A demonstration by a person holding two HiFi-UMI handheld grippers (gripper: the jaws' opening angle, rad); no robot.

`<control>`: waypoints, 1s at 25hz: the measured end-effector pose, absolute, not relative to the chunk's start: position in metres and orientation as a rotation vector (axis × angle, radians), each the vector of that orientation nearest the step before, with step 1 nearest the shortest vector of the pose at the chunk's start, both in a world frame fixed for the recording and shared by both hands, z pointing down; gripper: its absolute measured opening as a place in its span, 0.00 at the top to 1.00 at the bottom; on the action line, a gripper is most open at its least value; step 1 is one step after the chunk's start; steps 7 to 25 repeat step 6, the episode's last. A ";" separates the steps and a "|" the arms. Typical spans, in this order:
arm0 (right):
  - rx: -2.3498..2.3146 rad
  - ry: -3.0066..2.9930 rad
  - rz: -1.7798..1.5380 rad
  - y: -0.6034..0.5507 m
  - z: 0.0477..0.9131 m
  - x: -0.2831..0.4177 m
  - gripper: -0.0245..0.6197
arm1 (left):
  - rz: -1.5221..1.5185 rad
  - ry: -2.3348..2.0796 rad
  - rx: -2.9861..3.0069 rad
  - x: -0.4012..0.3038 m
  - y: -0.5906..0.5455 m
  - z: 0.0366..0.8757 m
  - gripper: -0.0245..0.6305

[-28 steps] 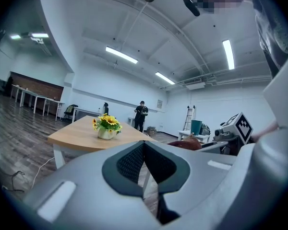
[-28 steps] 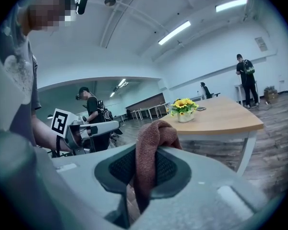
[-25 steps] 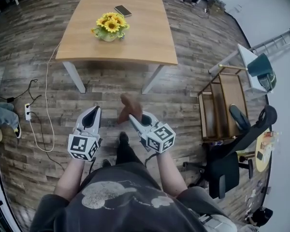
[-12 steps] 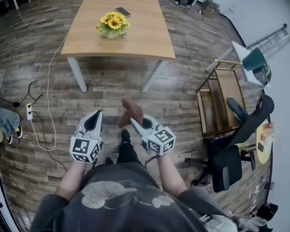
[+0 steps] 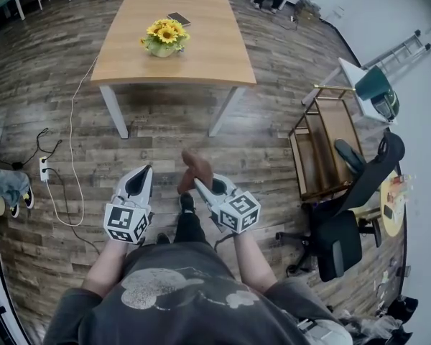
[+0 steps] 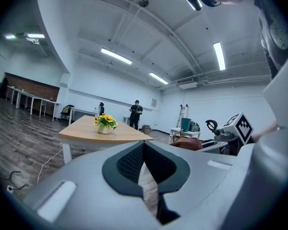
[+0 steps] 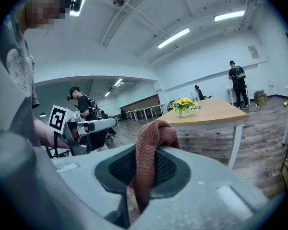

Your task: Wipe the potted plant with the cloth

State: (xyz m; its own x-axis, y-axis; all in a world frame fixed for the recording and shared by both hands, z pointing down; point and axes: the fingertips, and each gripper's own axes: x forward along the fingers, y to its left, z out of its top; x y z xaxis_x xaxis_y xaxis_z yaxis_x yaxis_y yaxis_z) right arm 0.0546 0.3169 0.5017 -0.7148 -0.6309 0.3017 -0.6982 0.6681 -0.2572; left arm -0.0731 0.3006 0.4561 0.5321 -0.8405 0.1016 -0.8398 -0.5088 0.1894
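Left gripper (image 5: 139, 175): jaws closed together, nothing between the fingers. Right gripper (image 5: 200, 184): jaws clamped on a rust-brown cloth (image 5: 195, 165), with a bunched fold standing up past the fingertips and a tail hanging down between the pads. Grippers side by side, apart, over wood-plank floor (image 5: 273, 131). Potted plant (image 5: 164, 37), yellow flowers in a pale pot, well ahead of both sets of fingertips, upright on a wooden table (image 5: 208, 56). Cloth and plant well apart.
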 end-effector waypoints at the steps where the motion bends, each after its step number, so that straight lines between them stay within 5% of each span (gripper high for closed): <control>1: 1.088 -2.694 0.533 0.318 0.502 0.055 0.89 | -0.007 -1.419 2.561 -0.072 0.300 0.454 0.94; 25: 1.093 -2.695 0.528 0.317 0.500 0.054 0.89 | -0.017 -1.407 2.565 -0.072 0.299 0.452 0.94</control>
